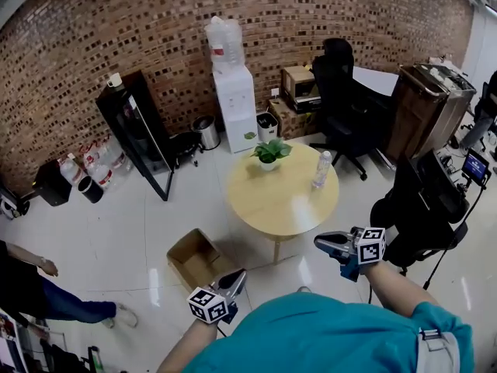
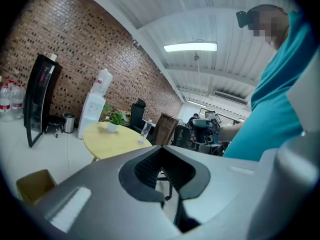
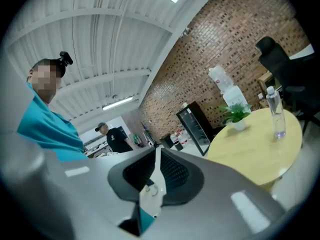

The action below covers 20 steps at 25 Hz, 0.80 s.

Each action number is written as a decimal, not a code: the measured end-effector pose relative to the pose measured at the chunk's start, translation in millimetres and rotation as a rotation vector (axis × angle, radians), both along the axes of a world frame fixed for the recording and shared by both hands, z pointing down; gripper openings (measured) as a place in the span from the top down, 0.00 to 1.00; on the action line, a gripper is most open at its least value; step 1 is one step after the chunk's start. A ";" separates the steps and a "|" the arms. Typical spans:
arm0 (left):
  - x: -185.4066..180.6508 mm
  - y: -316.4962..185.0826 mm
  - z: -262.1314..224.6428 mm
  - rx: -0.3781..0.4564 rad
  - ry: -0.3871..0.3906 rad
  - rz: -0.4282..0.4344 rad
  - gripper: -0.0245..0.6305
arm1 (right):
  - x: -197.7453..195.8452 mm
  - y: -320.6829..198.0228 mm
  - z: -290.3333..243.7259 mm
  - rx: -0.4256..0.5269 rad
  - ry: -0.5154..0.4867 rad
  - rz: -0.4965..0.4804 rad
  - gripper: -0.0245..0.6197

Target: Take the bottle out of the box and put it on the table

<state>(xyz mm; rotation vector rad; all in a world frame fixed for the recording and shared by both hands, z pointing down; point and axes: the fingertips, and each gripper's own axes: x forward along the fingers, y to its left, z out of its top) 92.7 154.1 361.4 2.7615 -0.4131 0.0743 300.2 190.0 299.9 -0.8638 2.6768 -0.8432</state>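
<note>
Fingers [image 2: 100,189] on left gripper [image 1: 239,277] and right gripper [image 1: 319,243] pressed together; bottle [image 1: 321,169] stands on wooden table [image 1: 279,202].

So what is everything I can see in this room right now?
table: one, light wood, round, mid-room.
bottle: one, clear, upright on the table's right side.
potted plant: one, green, white pot, table's far edge.
cardboard box: one, brown, open, floor left of the table.
water dispenser: one, white, against the brick wall.
cabinet: one, black, left of the dispenser.
bin: one, silver, beside the dispenser.
office chair: one, black, behind the table.
bystander: one, blue trousers, left edge.
left gripper: one, grey, jaws together, empty, near the box.
right gripper: one, grey, jaws together, empty, by the table's front.
</note>
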 end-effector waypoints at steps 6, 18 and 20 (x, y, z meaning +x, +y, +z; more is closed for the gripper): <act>-2.4 31.5 -2.9 0.002 0.035 0.015 0.96 | -20.3 36.0 -5.0 0.030 0.079 -0.014 0.96; 94.3 112.5 -38.2 0.010 0.003 -0.080 0.96 | 82.2 110.0 1.8 0.070 0.144 -0.056 0.96; 120.3 128.3 -43.1 0.001 0.020 -0.094 0.96 | 109.1 125.7 5.4 0.065 0.135 -0.050 0.96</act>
